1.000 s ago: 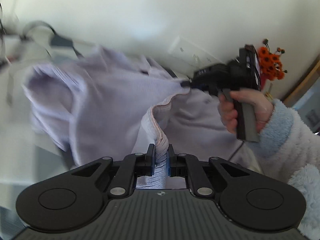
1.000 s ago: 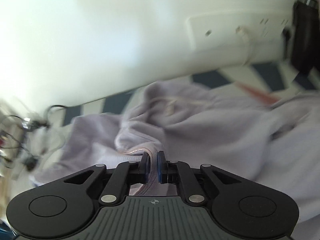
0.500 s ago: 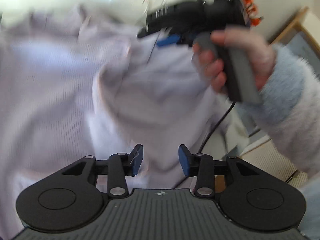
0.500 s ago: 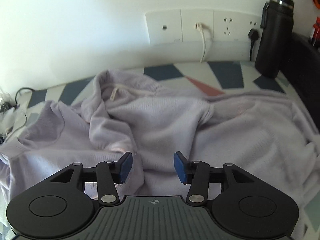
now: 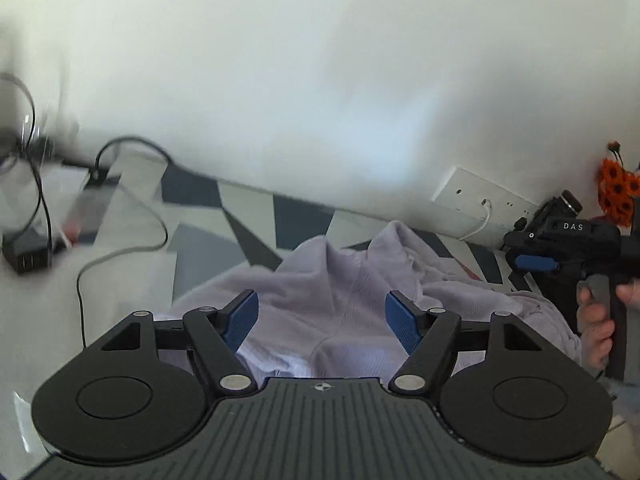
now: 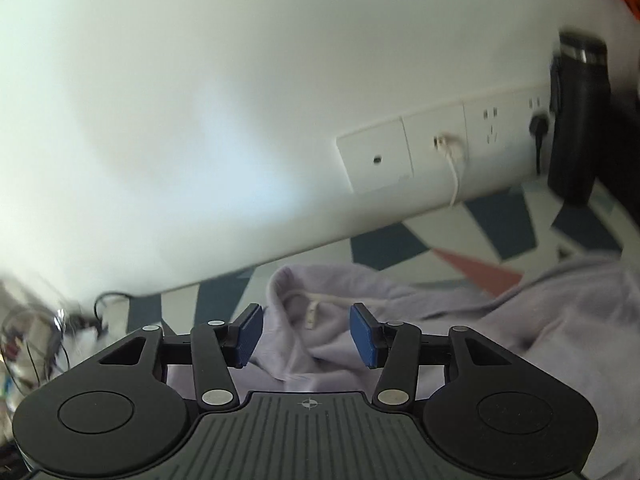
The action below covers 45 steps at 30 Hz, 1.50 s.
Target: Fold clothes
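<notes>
The left gripper (image 5: 322,322) has its blue-padded jaws spread and opening, nothing pinched between them; the rumpled pale lilac knit hoodie (image 5: 360,304) lies below and beyond them. The right gripper (image 6: 306,334) is also opening, its jaws apart and clear of the cloth, with the hoodie's neck opening and white drawstring (image 6: 320,300) seen in the gap. The hoodie lies spread in soft folds on the counter (image 5: 132,240), which has a white, blue and pink geometric cover, and reaches toward the counter's back edge by the wall. In the left wrist view a person's hand (image 5: 598,320) grips the right gripper's handle over the hoodie's far side. White wall sockets (image 6: 432,148) and a tall black flask (image 6: 576,120) stand at the back edge; black cables (image 5: 120,216) lie toward the other end.
</notes>
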Each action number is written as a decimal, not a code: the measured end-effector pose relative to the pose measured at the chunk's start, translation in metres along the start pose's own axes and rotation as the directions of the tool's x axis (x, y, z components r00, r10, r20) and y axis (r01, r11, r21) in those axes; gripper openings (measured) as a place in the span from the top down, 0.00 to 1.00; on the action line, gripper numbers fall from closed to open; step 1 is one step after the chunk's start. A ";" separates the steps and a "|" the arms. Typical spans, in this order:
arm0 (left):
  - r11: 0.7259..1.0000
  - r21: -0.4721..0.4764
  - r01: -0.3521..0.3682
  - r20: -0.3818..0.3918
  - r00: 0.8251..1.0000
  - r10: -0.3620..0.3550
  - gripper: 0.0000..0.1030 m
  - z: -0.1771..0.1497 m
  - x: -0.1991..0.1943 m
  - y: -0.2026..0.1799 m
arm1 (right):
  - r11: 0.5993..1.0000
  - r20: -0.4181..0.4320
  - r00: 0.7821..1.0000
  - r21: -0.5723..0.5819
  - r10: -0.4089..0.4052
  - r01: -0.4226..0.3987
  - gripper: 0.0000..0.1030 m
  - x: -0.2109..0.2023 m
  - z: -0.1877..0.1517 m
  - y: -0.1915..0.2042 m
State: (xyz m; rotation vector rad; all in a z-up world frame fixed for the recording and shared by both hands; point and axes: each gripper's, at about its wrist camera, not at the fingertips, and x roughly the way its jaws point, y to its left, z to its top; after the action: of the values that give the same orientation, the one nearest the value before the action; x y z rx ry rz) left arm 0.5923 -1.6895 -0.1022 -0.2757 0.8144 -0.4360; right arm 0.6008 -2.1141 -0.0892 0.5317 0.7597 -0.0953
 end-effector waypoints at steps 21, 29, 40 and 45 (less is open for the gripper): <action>0.885 -0.458 -0.084 0.122 0.980 0.157 0.95 -0.013 0.032 0.079 | 0.998 -0.143 0.988 -0.046 -0.055 0.049 0.71 0.167 -0.030 0.030; 0.896 -0.313 -0.316 0.080 0.931 0.357 0.80 -0.040 -0.008 0.062 | 0.991 -0.140 0.983 -0.045 0.118 -0.126 0.88 0.167 -0.031 0.044; 0.967 0.108 -0.232 -0.008 0.972 0.234 0.63 0.012 -0.024 0.003 | 0.980 -0.278 0.953 -0.121 0.118 -0.156 0.70 0.200 -0.019 0.042; 0.948 0.228 -0.220 -0.014 0.973 0.230 0.46 0.033 -0.009 -0.017 | 0.976 -0.313 0.938 -0.109 0.148 -0.190 0.77 0.205 -0.022 0.040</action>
State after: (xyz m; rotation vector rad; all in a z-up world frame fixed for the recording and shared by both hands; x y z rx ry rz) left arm 0.6068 -1.6982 -0.0683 0.0382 0.8175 -0.3159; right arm 0.7467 -2.0473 -0.2243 0.4831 1.0084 0.2037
